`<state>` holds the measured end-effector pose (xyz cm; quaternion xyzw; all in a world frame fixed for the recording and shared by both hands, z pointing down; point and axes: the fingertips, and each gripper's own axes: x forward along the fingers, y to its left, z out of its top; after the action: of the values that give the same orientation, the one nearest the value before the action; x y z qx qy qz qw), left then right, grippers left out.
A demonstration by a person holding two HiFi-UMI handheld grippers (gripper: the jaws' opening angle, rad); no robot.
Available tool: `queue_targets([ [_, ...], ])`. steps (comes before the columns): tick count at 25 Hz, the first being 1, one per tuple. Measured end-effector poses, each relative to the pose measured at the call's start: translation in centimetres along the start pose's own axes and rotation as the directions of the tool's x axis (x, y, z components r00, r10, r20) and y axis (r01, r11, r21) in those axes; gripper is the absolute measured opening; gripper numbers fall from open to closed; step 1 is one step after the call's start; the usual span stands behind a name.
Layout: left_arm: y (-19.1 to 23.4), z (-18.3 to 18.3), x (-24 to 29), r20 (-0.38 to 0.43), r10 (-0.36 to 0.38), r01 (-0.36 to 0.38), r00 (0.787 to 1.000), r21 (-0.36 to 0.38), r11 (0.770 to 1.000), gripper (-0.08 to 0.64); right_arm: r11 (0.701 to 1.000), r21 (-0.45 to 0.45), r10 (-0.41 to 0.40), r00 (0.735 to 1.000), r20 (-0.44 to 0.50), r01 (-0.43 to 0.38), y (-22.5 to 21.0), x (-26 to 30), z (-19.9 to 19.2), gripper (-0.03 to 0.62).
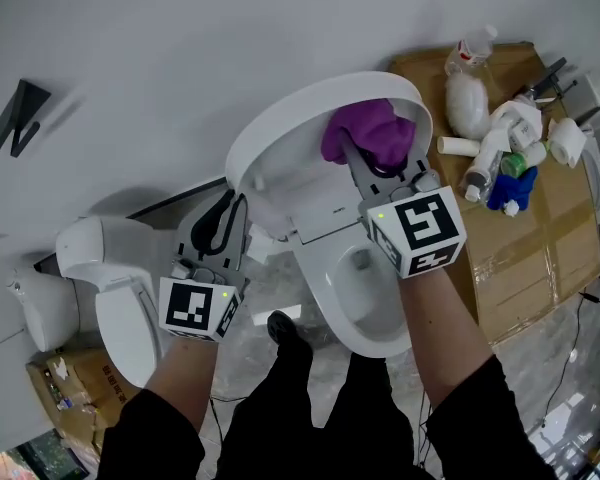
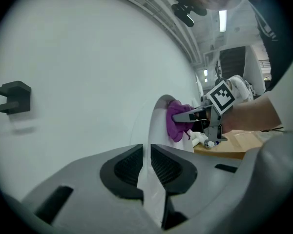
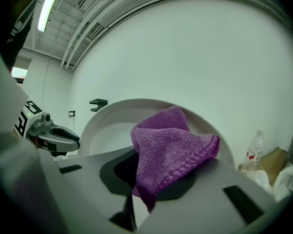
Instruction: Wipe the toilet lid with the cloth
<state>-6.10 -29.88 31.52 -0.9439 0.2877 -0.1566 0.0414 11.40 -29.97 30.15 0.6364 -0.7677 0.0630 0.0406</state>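
Purple cloth [image 1: 368,133] sits bunched against the inner face of the raised toilet lid [image 1: 280,148], high on its right half. The right gripper [image 1: 380,168] has its jaws closed on the cloth, and in the right gripper view its folds spill over both jaws. The lid stands upright against the white wall [image 1: 180,48] above the open toilet bowl [image 1: 365,288]. At the lid's left rim the left gripper [image 1: 225,223] has its jaws nearly together on a thin white edge. This seems to be the lid's own rim, though the left gripper view shows only a narrow strip. A cardboard box [image 1: 540,238] beside the toilet carries spray bottles [image 1: 500,138]. A black bracket [image 1: 15,118] hangs on the wall, well apart to the left.
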Motion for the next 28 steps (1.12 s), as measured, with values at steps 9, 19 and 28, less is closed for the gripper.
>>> queue_targets([
  [9,0.1,0.2,0.2,-0.003,-0.001,0.0,1.0,-0.018,1.0,0.052,1.0,0.0,0.028,0.999,0.027,-0.028,2.5,1.2,-0.3,0.055],
  [19,0.5,0.2,0.2,0.028,-0.03,0.032,0.999,-0.052,0.998,0.046,0.96,-0.049,0.275,0.962,-0.005,-0.274,15.5,5.1,-2.0,0.054],
  [28,1.1,0.1,0.4,0.037,0.019,-0.015,0.999,-0.09,0.996,0.043,0.985,-0.038,0.165,0.986,-0.023,-0.166,7.7,3.8,-4.3,0.055],
])
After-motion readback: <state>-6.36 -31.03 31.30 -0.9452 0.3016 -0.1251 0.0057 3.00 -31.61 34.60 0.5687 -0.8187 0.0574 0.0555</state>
